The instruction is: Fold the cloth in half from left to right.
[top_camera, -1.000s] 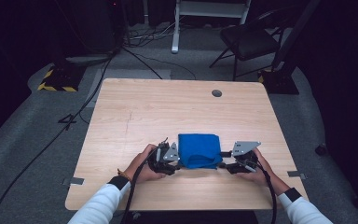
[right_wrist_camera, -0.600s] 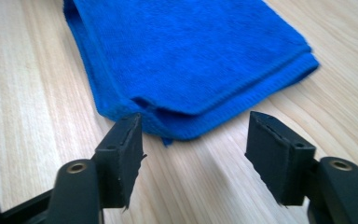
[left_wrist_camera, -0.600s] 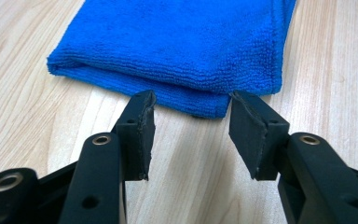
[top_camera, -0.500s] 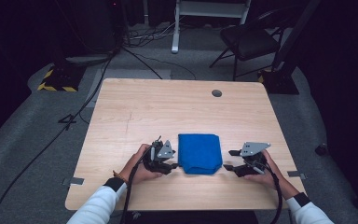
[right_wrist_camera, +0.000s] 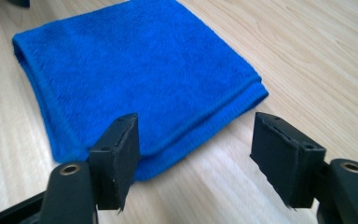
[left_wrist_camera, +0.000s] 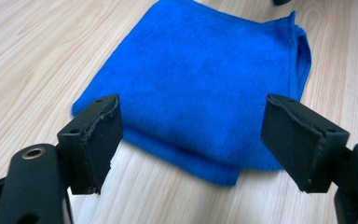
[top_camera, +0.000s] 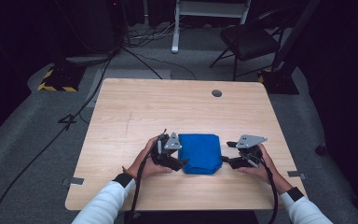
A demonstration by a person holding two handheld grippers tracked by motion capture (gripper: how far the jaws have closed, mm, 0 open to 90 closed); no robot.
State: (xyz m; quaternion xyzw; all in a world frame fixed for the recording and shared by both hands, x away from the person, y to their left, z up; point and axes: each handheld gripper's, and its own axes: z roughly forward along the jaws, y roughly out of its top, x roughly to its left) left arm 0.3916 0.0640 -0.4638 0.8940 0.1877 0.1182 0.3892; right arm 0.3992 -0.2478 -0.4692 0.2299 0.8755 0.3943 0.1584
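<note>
- Blue cloth (top_camera: 199, 153) is lying folded into a thick square near the front edge of the bench (top_camera: 135, 107) in the high view, with the left gripper (top_camera: 176, 157) at its left side and the right gripper (top_camera: 227, 158) at its right. Against the earlier high views, both sets of jaws have just been opening and are now sitting back off the cloth, so I am judging the fold finished and the cloth let go.
- Left gripper view: the left gripper (left_wrist_camera: 191, 140) is standing with its jaws spread and nothing between the pads; the blue cloth (left_wrist_camera: 200, 84) is lying flat just beyond the tips, its near corner pointing into the gap.
- Right gripper view: the right gripper (right_wrist_camera: 193, 156) is likewise released, with bare bench between the pads; the blue cloth (right_wrist_camera: 135, 74) is resting ahead and toward the left-hand jaw, its stitched edge just behind that tip.
</note>
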